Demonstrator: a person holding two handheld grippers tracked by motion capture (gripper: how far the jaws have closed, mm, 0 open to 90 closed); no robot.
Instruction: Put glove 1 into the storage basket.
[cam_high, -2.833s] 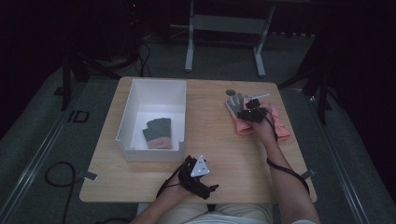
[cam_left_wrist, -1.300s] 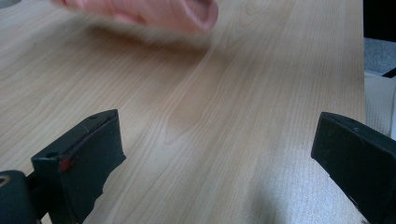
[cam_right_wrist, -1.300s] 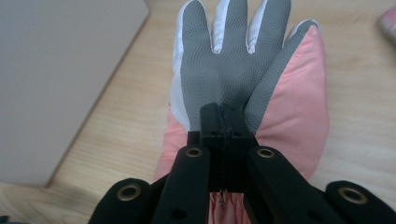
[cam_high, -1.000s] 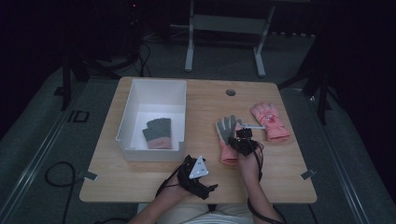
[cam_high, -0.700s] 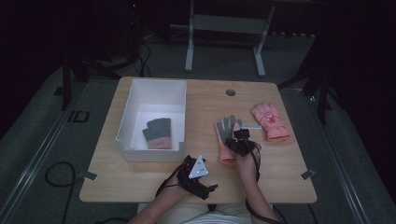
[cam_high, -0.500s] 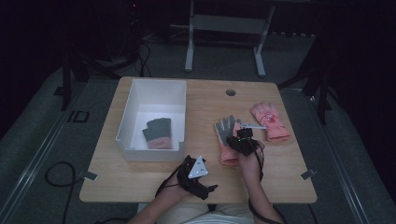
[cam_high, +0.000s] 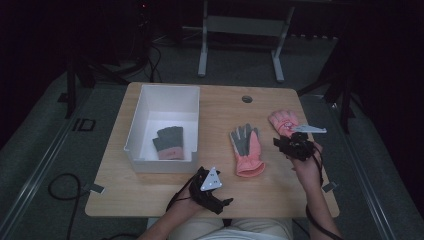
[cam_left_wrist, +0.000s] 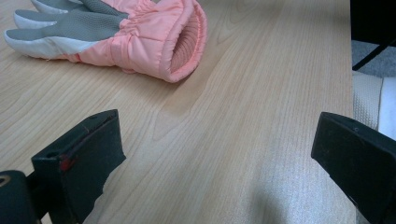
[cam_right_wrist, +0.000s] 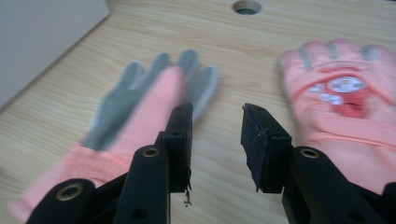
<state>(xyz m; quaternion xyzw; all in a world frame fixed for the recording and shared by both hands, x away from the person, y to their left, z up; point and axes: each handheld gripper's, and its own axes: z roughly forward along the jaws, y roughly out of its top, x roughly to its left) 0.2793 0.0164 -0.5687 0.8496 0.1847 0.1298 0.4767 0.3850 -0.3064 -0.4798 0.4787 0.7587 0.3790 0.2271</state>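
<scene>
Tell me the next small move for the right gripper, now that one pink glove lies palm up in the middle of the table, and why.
Probably ease the right gripper right, over the second pink glove, then lower it. Its jaws have just been opening, nothing lies between them, and the palm-up glove lies free on the table. The white bin already holds a pair, so this glove looks next.

Bin (cam_high: 145, 107) at table's (cam_high: 220, 107) left, one glove (cam_high: 169, 142) inside, two gloves (cam_high: 246, 150) right of it
</scene>
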